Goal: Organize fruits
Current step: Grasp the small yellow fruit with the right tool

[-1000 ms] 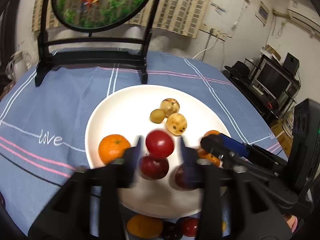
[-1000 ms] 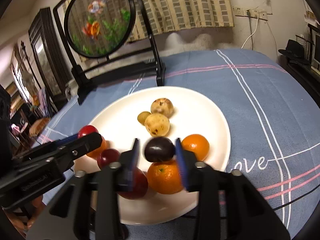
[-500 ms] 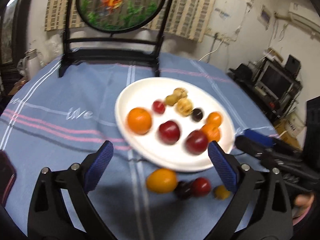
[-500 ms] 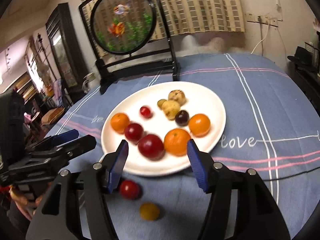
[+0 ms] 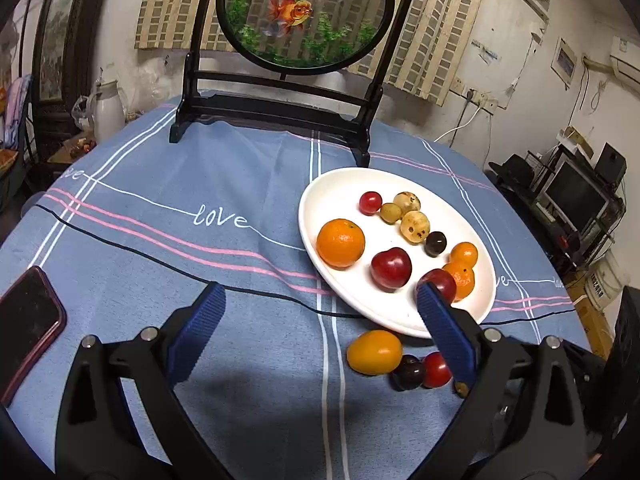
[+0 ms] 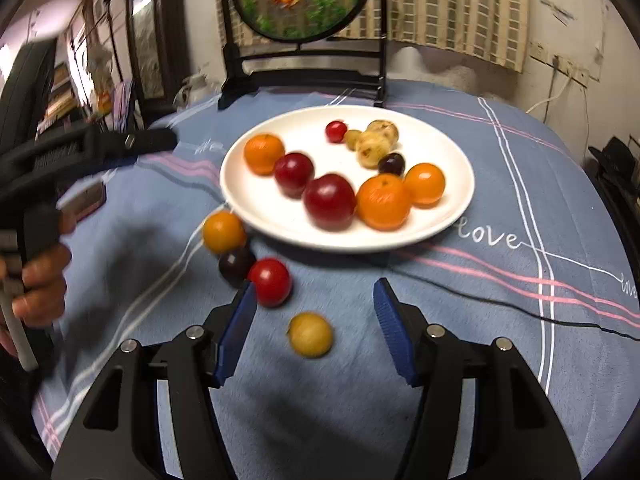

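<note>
A white plate (image 5: 332,200) (image 6: 440,140) holds several fruits: oranges (image 5: 341,243), red plums (image 5: 391,269), a dark plum, a small red tomato and brownish round ones. Loose on the blue cloth in front of it lie an orange-yellow fruit (image 5: 374,352) (image 6: 223,231), a dark plum (image 5: 408,372) (image 6: 236,266), a red tomato (image 5: 436,369) (image 6: 271,281) and a small yellow fruit (image 6: 311,334). My left gripper (image 5: 318,296) stands wide open over the cloth, left of the plate's near rim. My right gripper (image 6: 315,286) is open; the small yellow fruit lies between its fingers, untouched.
A phone in a red case (image 5: 28,320) lies at the table's left edge. A goldfish screen on a black stand (image 5: 280,120) is at the back. A thin black cable (image 5: 120,240) (image 6: 500,300) crosses the cloth. A hand (image 6: 40,280) holds the left gripper.
Both grippers opened, leaving a red tomato and a dark plum on the plate, and drew back from it. The left view has swung left, so the plate now sits to the right.
</note>
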Demonstrator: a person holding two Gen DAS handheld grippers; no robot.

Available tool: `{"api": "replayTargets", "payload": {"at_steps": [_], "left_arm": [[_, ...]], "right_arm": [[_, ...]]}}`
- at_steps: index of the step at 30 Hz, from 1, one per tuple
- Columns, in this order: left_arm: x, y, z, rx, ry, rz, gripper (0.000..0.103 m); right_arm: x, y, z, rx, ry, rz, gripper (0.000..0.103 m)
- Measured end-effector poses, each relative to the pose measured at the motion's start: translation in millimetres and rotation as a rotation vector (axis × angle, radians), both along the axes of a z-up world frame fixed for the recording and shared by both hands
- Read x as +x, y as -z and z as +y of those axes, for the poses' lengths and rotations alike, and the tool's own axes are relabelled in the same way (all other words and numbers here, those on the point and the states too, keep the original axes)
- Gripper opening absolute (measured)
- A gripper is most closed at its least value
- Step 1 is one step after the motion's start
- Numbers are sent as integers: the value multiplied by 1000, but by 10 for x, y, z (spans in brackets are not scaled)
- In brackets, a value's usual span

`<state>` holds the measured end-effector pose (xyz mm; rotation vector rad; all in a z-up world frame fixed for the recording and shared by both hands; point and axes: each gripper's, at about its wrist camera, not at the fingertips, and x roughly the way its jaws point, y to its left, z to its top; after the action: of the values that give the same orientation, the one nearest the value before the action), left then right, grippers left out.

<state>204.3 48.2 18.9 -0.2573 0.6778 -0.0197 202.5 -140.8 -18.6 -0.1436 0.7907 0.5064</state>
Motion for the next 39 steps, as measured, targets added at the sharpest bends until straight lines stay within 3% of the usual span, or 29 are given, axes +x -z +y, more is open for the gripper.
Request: {"api": "replayTargets", "payload": {"at_steps": [12,22,30,39], "left_arm": [[4,17,-36,18,14,22,99],[-7,20,-42,26,18,29,99],[19,39,-60,37,23,39,99],[59,68,102,18,-10,65,99]], "right_arm": [[-25,179,101,-68,-24,47,61],[19,282,106,-89,-19,88,40],[33,300,115,-90,-15,81,30],[55,128,-73,26,28,49,30]]}}
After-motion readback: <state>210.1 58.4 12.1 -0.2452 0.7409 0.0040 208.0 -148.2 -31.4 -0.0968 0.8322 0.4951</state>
